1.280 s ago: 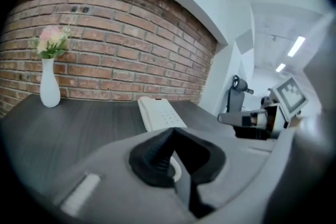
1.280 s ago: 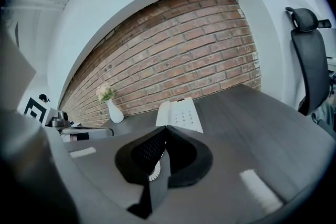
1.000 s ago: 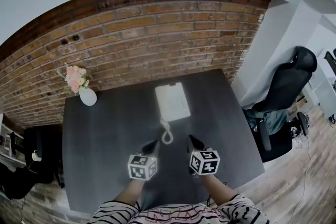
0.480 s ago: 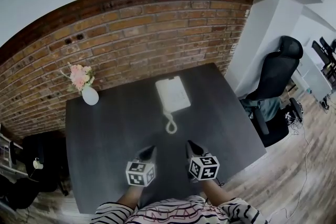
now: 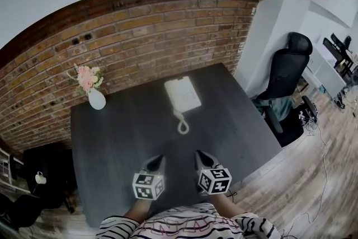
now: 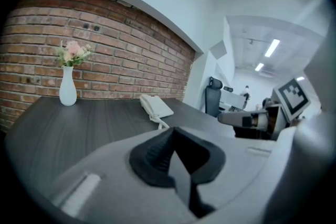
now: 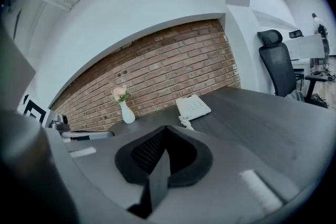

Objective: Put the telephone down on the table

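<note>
The dark table [image 5: 112,137] has the white telephone [image 5: 182,93] lying flat on its far side by the brick wall [image 5: 140,36], so the put-down looks done to me. Left gripper [image 5: 156,162] and right gripper [image 5: 202,158] have both backed off to the near edge, jaws pinched closed on nothing.

Holds left gripper [image 5: 157,162] and right gripper [image 5: 202,158] side by side, slightly apart, tips aimed forward and a little downward. Shows both pairs of jaws pressed together, nothing between them. Carries marker cubes [image 5: 149,186] facing up, forearms [image 5: 137,211] in striped sleeves [image 5: 119,228] drawn in close.
</note>
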Demonstrator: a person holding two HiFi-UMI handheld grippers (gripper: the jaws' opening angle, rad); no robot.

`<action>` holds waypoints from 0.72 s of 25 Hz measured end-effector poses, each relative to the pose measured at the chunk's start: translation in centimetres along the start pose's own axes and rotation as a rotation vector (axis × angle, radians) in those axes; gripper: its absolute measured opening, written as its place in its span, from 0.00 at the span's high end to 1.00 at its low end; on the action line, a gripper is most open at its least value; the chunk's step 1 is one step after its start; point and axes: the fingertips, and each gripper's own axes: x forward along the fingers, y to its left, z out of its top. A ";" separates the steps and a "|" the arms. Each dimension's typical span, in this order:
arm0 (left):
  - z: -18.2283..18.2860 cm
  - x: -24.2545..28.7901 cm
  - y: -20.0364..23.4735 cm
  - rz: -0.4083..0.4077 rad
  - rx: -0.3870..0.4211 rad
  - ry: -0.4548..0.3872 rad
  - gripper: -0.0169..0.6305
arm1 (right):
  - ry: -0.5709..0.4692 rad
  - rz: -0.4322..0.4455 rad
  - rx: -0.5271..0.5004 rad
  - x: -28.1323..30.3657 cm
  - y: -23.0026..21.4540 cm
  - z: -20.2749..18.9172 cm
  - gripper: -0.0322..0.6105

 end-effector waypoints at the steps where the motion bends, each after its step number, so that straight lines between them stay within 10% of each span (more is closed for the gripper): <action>1: -0.2 -0.3 -0.1 -0.003 -0.001 -0.001 0.97 | -0.001 -0.003 0.001 -0.3 0.3 -0.3 0.95; 18: -3.2 -4.1 -1.0 -0.004 -0.024 0.002 0.97 | 0.002 -0.049 0.017 -4.2 1.5 -3.7 0.95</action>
